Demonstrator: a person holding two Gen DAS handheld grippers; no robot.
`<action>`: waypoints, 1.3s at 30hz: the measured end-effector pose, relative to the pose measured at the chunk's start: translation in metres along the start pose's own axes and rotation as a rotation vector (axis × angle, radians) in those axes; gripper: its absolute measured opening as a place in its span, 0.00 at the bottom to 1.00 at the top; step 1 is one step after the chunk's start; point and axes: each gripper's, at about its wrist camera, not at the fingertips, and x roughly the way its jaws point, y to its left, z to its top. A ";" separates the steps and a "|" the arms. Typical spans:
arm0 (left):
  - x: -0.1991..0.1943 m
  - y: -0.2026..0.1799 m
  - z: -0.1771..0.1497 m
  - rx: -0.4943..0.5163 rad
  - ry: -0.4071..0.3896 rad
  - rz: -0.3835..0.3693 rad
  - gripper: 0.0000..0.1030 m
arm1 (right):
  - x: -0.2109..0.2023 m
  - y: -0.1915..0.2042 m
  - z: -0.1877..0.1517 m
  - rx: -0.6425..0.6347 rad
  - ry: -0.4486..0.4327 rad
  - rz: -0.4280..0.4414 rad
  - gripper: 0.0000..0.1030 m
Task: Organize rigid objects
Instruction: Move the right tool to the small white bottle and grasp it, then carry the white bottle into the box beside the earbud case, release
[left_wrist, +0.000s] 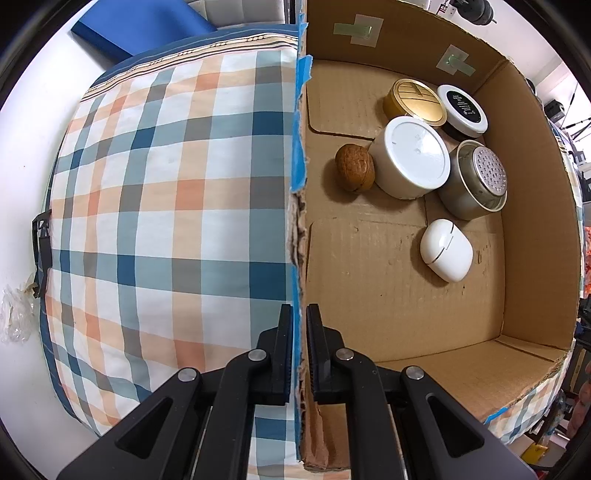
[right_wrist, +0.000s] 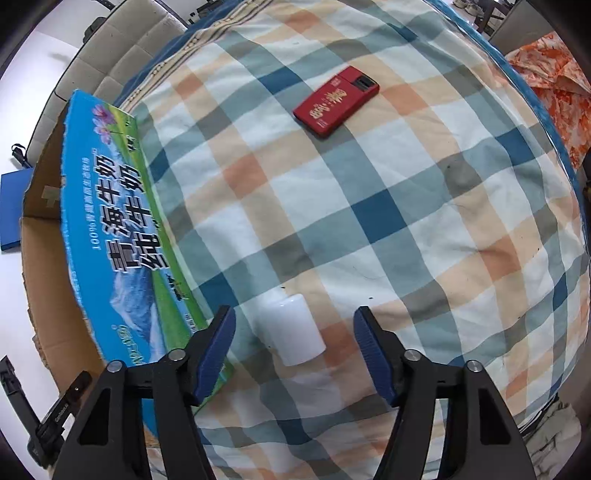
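Note:
My left gripper (left_wrist: 300, 314) is shut on the near side wall of a cardboard box (left_wrist: 300, 192). Inside the box lie a walnut (left_wrist: 354, 167), a white round tub (left_wrist: 413, 157), a gold tin (left_wrist: 415, 100), a black-lidded jar (left_wrist: 463, 109), a metal shaker (left_wrist: 476, 181) and a white earbud case (left_wrist: 446, 250). My right gripper (right_wrist: 293, 314) is open, its fingers on either side of a white cylinder (right_wrist: 293, 330) lying on the plaid bedcover (right_wrist: 406, 206). A red flat box (right_wrist: 336, 101) lies farther away on the bedcover.
The box's blue printed outer wall (right_wrist: 122, 236) stands just left of my right gripper. A blue board (left_wrist: 147, 26) lies on the white surface beyond the bed. An orange patterned cloth (right_wrist: 554, 88) is at the far right edge.

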 end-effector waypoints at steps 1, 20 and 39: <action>0.000 0.000 0.000 0.000 0.003 -0.003 0.05 | 0.003 -0.004 0.000 0.002 0.006 0.001 0.64; 0.007 0.005 -0.007 -0.013 0.004 -0.019 0.03 | 0.051 0.006 -0.018 -0.118 0.091 -0.124 0.33; 0.006 0.005 -0.004 -0.002 0.017 -0.021 0.03 | -0.087 0.085 -0.028 -0.274 -0.280 0.033 0.33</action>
